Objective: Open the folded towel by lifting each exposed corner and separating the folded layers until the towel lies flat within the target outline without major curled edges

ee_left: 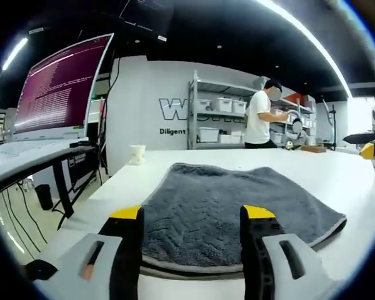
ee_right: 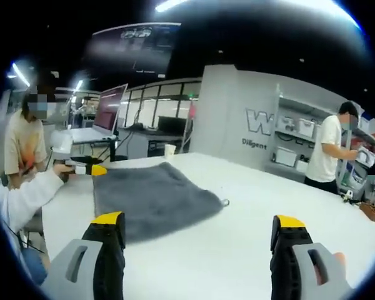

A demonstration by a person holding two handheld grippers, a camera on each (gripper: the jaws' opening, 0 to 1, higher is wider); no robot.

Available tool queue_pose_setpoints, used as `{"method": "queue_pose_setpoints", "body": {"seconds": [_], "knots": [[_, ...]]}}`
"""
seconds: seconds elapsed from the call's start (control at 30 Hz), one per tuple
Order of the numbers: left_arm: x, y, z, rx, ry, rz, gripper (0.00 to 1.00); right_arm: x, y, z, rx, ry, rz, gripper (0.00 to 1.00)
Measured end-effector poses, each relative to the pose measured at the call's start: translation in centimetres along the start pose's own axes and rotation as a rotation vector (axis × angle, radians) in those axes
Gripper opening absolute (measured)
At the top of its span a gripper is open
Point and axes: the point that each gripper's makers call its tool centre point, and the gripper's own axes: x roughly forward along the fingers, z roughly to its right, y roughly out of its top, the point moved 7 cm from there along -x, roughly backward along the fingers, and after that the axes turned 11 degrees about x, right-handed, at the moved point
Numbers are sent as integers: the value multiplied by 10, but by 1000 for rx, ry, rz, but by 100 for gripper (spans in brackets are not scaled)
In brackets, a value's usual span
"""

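Note:
A dark grey folded towel [ee_left: 231, 203] lies on the white table [ee_left: 337, 181]. My left gripper [ee_left: 194, 214] stands open at the towel's near edge, its yellow-tipped jaws either side of the fabric. In the right gripper view the same towel [ee_right: 150, 197] lies to the left of centre, and a small loop [ee_right: 225, 202] sticks out at its right corner. My right gripper [ee_right: 200, 222] is open above bare table, beside the towel's near right edge. The left gripper [ee_right: 87, 169] comes in at the towel's far left edge, held by a white-sleeved arm.
A paper cup [ee_left: 137, 154] stands on the table behind the towel. A monitor [ee_left: 62, 84] on a desk sits to the left. A person in a white shirt [ee_left: 259, 115] stands at shelving with bins behind. Another person [ee_right: 25, 144] stands at the left.

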Motion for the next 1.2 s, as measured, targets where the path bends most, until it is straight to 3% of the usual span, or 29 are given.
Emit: {"method": "queue_pose_setpoints", "body": {"seconds": [0.2, 0.47, 0.63, 0.73, 0.93, 0.97, 1.03, 1.1, 1.2], "knots": [[-2, 1, 9, -7, -60, 18, 82, 28, -1, 7, 11, 72, -86, 99], [-2, 6, 19, -50, -136, 58, 97, 83, -5, 27, 8, 80, -197, 99], [-4, 9, 26, -52, -171, 79, 99, 122, -9, 35, -18, 53, -258, 99], [-4, 11, 29, -50, -191, 87, 100, 145, -10, 40, -10, 63, -253, 98], [-5, 12, 31, -50, -205, 94, 100, 187, -22, 48, 141, 108, -286, 90], [-5, 13, 31, -49, -203, 99, 100, 195, -26, 49, 223, 144, -301, 89], [-5, 13, 31, -47, -205, 99, 99, 197, -31, 46, 338, 171, -273, 88], [-5, 14, 33, -51, -214, 104, 99, 202, -28, 49, 434, 195, -187, 84], [-5, 14, 33, -51, -220, 106, 99, 208, -29, 60, 477, 188, -158, 71]]}}
